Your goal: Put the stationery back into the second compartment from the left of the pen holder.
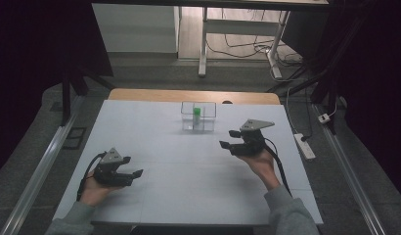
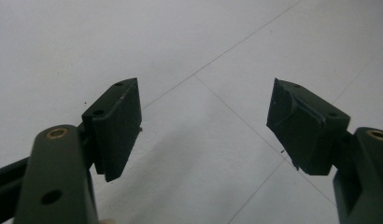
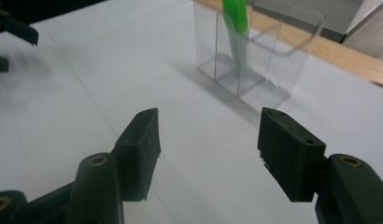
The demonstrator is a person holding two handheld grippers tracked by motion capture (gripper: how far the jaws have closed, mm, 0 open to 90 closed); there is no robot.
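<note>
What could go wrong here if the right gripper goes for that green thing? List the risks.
1. The clear box looks light and stands loose on the table; a jaw of the open right gripper striking its wall could shove or tip it.
2. The green item stands in a narrow compartment, so the jaws may catch the partition.

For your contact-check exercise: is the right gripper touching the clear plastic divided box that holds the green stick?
Apart. The right gripper view shows bare white table between the right gripper, jaws open, and the clear plastic divided box; the high view agrees.
</note>
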